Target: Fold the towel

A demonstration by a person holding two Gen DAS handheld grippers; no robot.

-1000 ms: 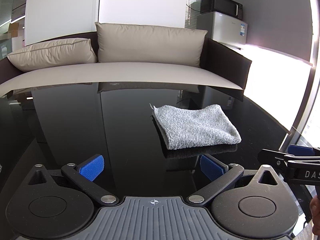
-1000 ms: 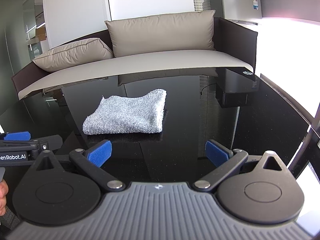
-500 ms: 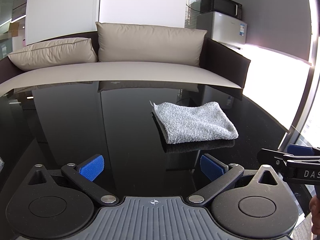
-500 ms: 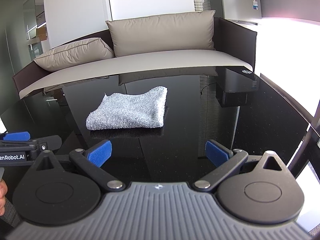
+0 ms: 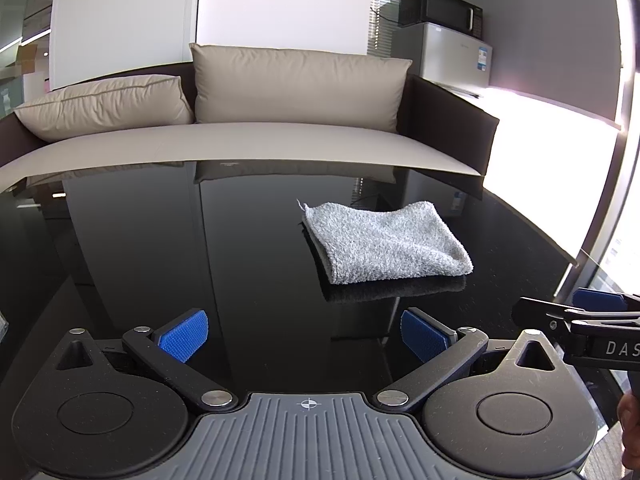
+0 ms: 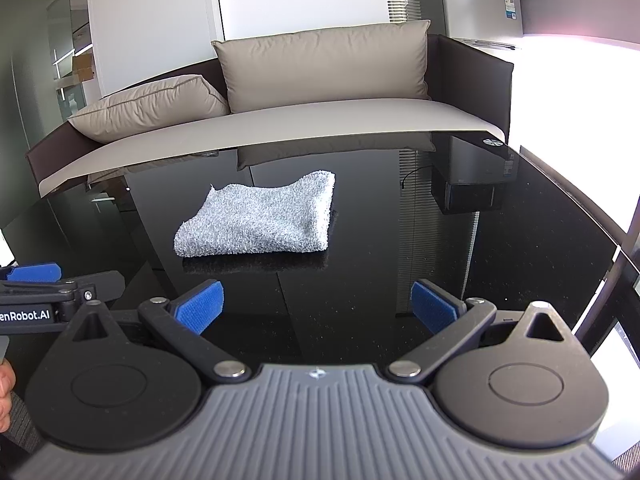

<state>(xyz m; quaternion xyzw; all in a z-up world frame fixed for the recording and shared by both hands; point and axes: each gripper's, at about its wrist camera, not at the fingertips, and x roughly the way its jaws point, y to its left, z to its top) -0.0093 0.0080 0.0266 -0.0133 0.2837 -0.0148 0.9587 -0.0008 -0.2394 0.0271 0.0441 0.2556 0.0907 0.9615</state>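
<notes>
Nearest the lens in the left wrist view, the left gripper point(image 5: 304, 335) hangs over the glossy black desk point(image 5: 160, 248) with its jaws spread wide, the blue pads point(image 5: 183, 335) far apart and nothing between them. At the right edge of the same view part of the right gripper point(image 5: 592, 316) enters side-on, with a sliver of a hand point(image 5: 631, 432) below it. In the right wrist view, the right gripper point(image 6: 317, 307) likewise has its jaws fully apart and empty above the desk point(image 6: 500, 248); the left gripper point(image 6: 56, 292) shows at the left margin, marked with partly cut-off white lettering.

Beyond both grippers, well clear of the pads, the grey towel point(image 5: 384, 242) lies folded on the desk, a compact, roughly rectangular wad with a loose thread at its far left corner. In the right wrist view the towel point(image 6: 260, 218) sits ahead and to the left of centre; its reflection darkens the desk just before it.

Behind the desk stands a sofa point(image 5: 280, 140) with a beige seat, dark frame and two beige cushions point(image 5: 296, 84). Farthest back, at right, a black microwave point(image 5: 440, 10) rests on a small silver refrigerator point(image 5: 448, 56), beside a bright window.
</notes>
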